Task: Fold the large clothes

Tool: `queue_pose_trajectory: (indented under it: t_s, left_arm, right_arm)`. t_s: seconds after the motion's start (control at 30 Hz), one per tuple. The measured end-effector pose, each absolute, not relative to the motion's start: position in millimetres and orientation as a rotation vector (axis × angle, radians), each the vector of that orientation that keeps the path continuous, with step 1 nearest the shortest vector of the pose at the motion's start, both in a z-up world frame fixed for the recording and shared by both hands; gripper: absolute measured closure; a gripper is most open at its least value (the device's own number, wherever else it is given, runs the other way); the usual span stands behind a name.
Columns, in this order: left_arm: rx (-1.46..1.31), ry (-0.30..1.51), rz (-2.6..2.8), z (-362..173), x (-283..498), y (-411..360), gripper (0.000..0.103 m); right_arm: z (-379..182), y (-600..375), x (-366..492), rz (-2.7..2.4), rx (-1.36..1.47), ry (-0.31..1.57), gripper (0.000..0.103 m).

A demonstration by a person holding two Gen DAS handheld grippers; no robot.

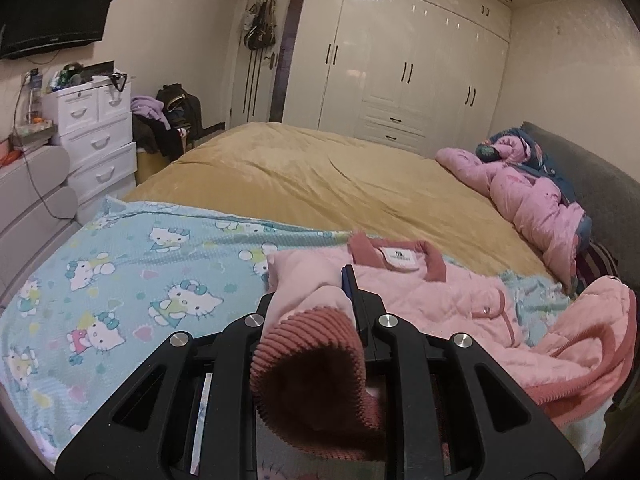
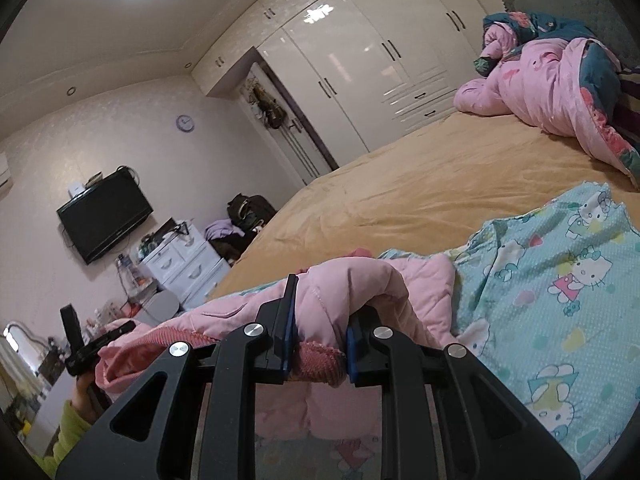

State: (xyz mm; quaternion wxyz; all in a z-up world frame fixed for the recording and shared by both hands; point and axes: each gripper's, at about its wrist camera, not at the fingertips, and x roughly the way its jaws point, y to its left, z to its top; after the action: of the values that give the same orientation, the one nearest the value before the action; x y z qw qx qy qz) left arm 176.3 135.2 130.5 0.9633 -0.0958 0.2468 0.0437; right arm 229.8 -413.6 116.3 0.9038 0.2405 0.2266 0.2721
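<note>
A pink quilted jacket (image 1: 448, 300) with a darker pink corduroy collar lies on a light blue Hello Kitty blanket (image 1: 132, 280) on the bed. My left gripper (image 1: 316, 300) is shut on the jacket's sleeve; its corduroy cuff (image 1: 308, 360) drapes back over the jaws. My right gripper (image 2: 320, 320) is shut on a bunched pink fold of the jacket (image 2: 352, 284) with a corduroy edge (image 2: 320, 360) between the pads. The left gripper also shows in the right wrist view (image 2: 92, 344), held in a hand, at the jacket's far end.
The bed has a mustard cover (image 1: 320, 176). A pink quilt (image 1: 532, 200) is heaped at the headboard end. White drawers (image 1: 96, 140) and a wall TV (image 1: 52, 8) stand left of the bed. White wardrobes (image 1: 400, 64) line the far wall.
</note>
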Motion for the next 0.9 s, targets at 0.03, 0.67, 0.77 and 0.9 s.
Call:
queue_pose_trajectory:
  t_s: [0.03,0.67,0.77,0.9]
  left_arm:
    - [-0.198,0.498,0.092,130.4,179.8,136.4,0.09]
    - [-0.229,0.53,0.144,114.3,255.6,154.1,0.09]
    - [-0.21,0.547,0.154,109.2,270.2,151.9,0.089]
    - [-0.183,0.589,0.176,96.7,292.7,152.6,0.089]
  right_arm:
    - [116.8,-412.8,234.8,0.555,0.493,0.469,0.085]
    - [104.5,-387.3,332.1,0.435,0.439,0.546,0.085]
    - [95.5,-383.4,351.8,0.411,0.438,0.586,0.085]
    - [86.5,-376.3,373.2,0.38,0.428,0.623,0.085]
